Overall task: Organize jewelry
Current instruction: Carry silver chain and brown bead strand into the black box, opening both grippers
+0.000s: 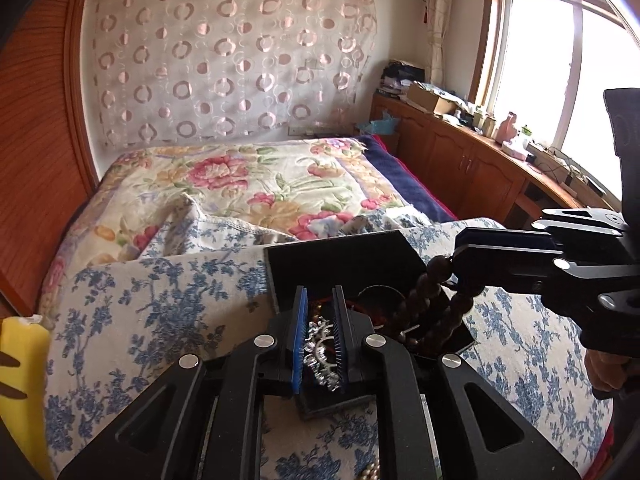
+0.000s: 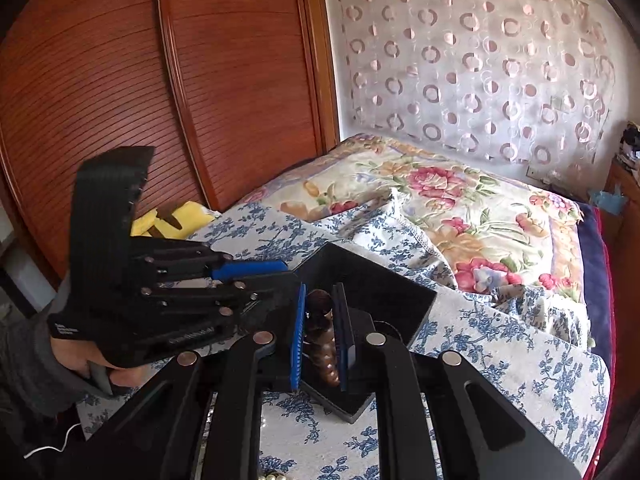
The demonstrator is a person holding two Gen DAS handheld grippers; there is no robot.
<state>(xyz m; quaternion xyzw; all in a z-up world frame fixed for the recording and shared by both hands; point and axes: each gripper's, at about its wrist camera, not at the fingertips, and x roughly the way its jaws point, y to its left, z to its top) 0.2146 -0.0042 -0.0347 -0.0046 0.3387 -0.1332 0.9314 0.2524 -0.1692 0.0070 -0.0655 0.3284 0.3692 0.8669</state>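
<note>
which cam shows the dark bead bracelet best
Left wrist view: the dark bead bracelet hangs as a full loop from the right gripper over the black box. The right wrist view shows only a few beads between its fingers.

Floral bedspread (image 1: 256, 184), circle-patterned curtain (image 1: 228, 52), wooden wardrobe (image 2: 120, 80), cluttered window-side cabinet (image 1: 460, 152).

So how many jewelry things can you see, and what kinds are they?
Brown bead strings: 1, the brown bead string held by the right gripper.
Silver sparkly pieces: 1, the silver piece between the left gripper fingers.
Pearl strings: 1, the pearls.
Black boxes: 1, the black box.
Total: 4
</note>
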